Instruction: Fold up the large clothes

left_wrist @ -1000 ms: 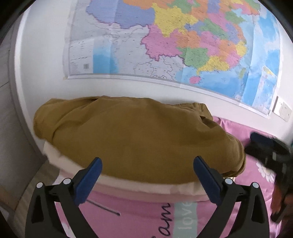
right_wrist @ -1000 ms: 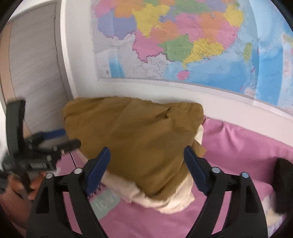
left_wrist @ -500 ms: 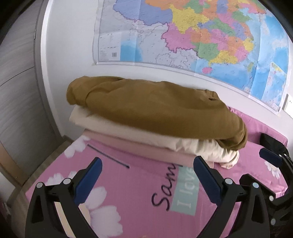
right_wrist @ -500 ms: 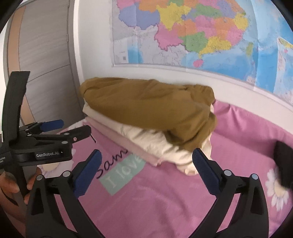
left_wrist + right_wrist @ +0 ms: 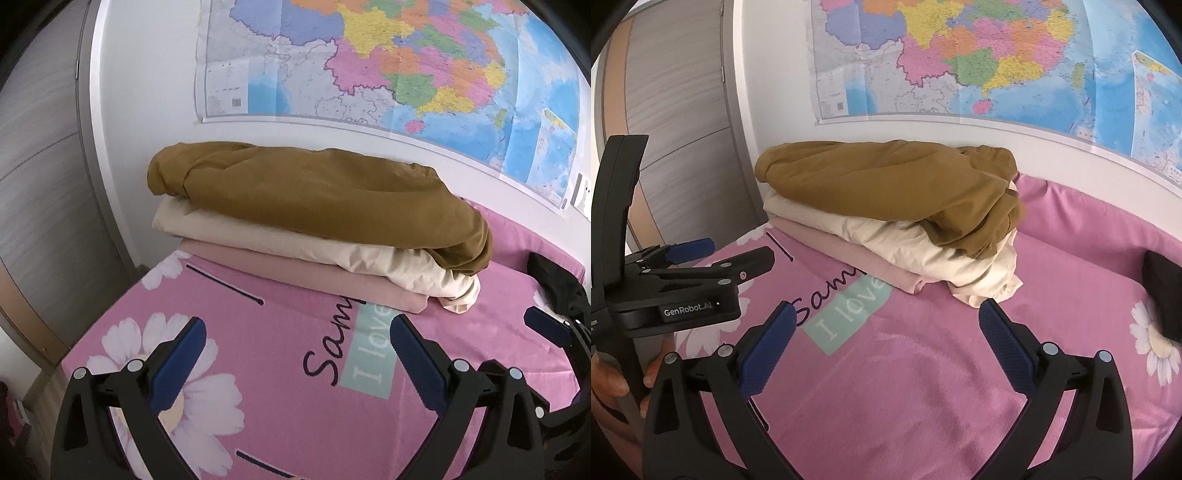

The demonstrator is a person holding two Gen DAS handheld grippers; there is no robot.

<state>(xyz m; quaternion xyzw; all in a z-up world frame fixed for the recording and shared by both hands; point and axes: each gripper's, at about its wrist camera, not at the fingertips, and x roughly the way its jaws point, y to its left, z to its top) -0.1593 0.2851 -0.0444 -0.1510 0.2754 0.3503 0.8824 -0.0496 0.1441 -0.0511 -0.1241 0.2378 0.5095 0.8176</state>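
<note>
- A stack of folded clothes (image 5: 314, 236) sits at the far end of the bed (image 5: 280, 369), against the wall under a map (image 5: 388, 66)
- On top lies a brown garment (image 5: 317, 199), under it a cream one (image 5: 295, 243), at the bottom a pink one (image 5: 295, 269)
- The left gripper (image 5: 295, 354) hangs over the pink flowered bedsheet, near the stack but apart from it, jaws spread wide and holding nothing
- The right gripper (image 5: 886, 332) is likewise released and bare, over the sheet's printed writing
- A black garment (image 5: 1163, 291) lies at the right edge of the bed, well apart from the stack
- A grey door (image 5: 676, 92) stands left of the stack
</note>
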